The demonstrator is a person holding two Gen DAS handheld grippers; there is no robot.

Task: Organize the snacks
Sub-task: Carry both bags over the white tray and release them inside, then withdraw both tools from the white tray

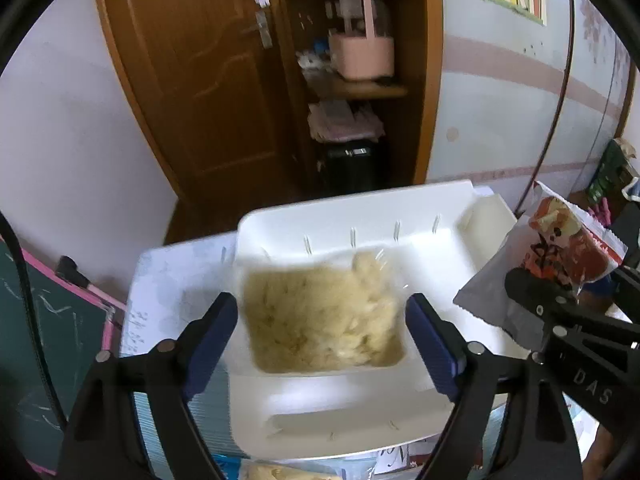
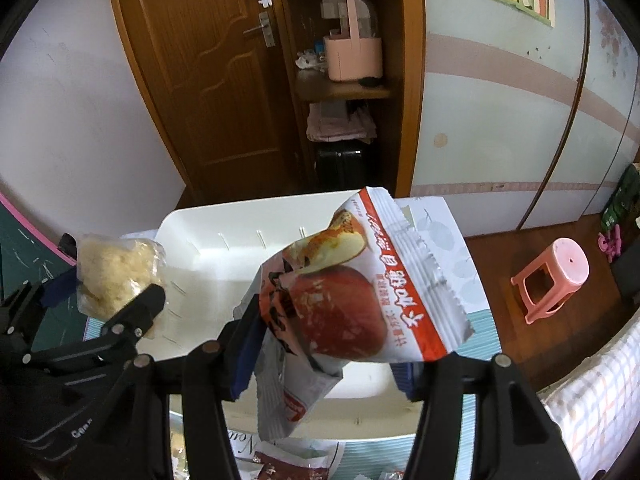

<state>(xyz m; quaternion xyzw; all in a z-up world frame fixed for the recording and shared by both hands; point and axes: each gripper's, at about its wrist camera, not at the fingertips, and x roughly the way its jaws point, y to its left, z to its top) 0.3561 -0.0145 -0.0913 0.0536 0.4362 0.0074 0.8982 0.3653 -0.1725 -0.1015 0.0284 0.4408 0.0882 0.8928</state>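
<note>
Nearest the right wrist camera, the right gripper [image 2: 326, 344] pinched a red-and-white snack packet [image 2: 360, 292] printed with a bun and a red fruit. The packet's crumpled silver tail hung below the jaws, while its printed face stood up and leaned right, above the white bin [image 2: 208, 232].

In the left wrist view, the left gripper [image 1: 322, 338] stood spread wide, with its blue pads [image 1: 430, 344] on either side of a clear bag of pale yellow crumbly snack [image 1: 320, 316]. The bag was blurred, so whether the pads pressed on it could not be told. It sat between the fingers, over the bin's hollow.

The bin rested on a table with a patterned cloth [image 1: 160, 280]. Beyond stood a brown wooden door [image 2: 208, 80] and an open shelf bearing a pink basket [image 2: 352, 56].
</note>
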